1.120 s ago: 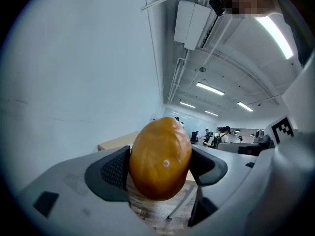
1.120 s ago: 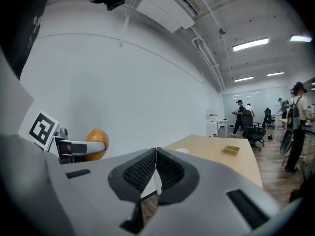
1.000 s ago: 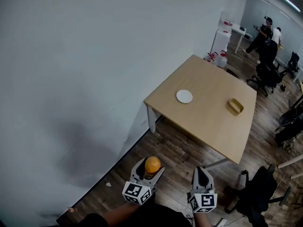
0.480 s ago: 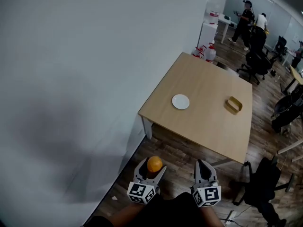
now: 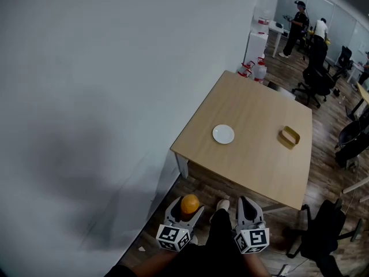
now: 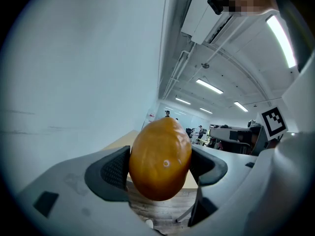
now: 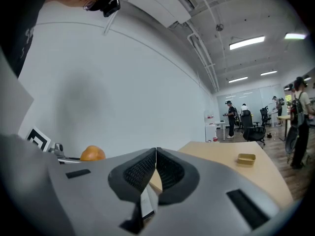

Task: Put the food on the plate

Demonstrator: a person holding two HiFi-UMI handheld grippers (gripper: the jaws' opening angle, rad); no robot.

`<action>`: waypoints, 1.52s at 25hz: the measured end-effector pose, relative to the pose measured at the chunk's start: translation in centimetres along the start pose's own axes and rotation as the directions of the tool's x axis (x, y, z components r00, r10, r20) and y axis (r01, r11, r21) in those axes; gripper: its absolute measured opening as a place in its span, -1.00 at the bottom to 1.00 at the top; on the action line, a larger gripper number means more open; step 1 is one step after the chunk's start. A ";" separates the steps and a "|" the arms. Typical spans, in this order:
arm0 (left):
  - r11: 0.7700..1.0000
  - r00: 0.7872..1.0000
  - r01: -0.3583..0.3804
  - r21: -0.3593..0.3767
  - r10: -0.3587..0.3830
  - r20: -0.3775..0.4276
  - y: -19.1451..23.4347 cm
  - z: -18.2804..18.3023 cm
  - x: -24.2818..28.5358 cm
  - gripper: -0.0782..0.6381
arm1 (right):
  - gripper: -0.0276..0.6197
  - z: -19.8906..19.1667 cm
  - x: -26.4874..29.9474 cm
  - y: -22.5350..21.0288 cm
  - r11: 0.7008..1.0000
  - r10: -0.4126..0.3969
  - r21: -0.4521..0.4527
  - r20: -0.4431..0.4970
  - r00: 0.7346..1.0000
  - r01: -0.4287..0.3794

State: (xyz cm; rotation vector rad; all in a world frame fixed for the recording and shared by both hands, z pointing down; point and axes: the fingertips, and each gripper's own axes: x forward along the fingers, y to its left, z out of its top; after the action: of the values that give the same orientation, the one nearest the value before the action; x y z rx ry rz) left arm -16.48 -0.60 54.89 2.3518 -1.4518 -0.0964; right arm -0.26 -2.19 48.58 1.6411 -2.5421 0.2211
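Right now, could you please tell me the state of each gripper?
Left gripper: shut on the orange fruit.
Right gripper: jaws shut, holding nothing.

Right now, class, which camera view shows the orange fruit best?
The left gripper view: the orange fruit fills the centre, gripped between both jaws. The head view shows it small; the right gripper view shows only its top.

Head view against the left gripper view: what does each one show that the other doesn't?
Only the head view shows the white plate and the yellow container on the table. Only the left gripper view shows the fingers pressed against both sides of the orange fruit. Both show the left gripper holding that fruit, with the table ahead.
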 end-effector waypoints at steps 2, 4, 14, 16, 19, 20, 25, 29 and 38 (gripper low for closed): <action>1.000 1.000 -0.006 0.005 0.006 -0.004 0.2 0.2 1.5 0.14 | -0.73 0.1 1.0 -1.3 1.000 -0.002 0.000 0.009 1.000 0.002; 1.000 1.000 -0.006 0.016 0.006 -0.010 0.5 0.4 3.5 0.14 | -0.73 -0.1 2.5 -2.7 1.000 0.000 -0.031 0.011 1.000 0.000; 0.997 0.997 0.027 0.079 -0.020 -0.080 2.4 1.3 15.7 0.14 | -0.73 1.7 10.7 -11.3 1.000 -0.018 -0.004 0.033 0.999 0.019; 0.996 0.995 0.036 0.079 -0.029 -0.092 2.7 1.8 18.7 0.14 | -0.73 2.4 12.7 -13.0 1.000 -0.017 0.004 0.026 1.000 0.017; 0.998 0.994 0.023 0.052 -0.017 -0.104 4.0 1.8 23.0 0.14 | -0.73 2.7 15.6 -14.7 1.000 -0.001 0.009 0.010 1.000 0.001; 0.999 0.994 0.009 0.035 -0.006 -0.105 4.5 1.7 24.2 0.14 | -0.73 2.6 16.3 -15.3 1.000 0.003 0.007 0.004 1.000 -0.003; 0.998 0.992 -0.058 0.014 0.059 -0.108 6.7 1.5 29.7 0.14 | -0.73 3.1 20.0 -18.3 0.999 0.028 0.021 -0.007 1.000 -0.028; 0.996 0.988 -0.070 0.055 0.077 -0.134 7.8 1.0 33.6 0.14 | -0.73 3.0 22.6 -19.6 0.997 0.075 0.017 -0.021 0.997 -0.074; 0.997 0.968 -0.064 0.051 0.074 -0.238 8.4 -1.8 40.4 0.14 | -0.73 2.0 27.0 -21.8 0.989 0.143 0.042 -0.047 0.989 -0.141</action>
State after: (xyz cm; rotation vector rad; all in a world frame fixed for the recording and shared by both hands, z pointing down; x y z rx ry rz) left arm -4.36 -38.80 64.92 2.2512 -1.4266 0.2327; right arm 8.48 -35.54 52.56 1.4486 -2.6346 0.3204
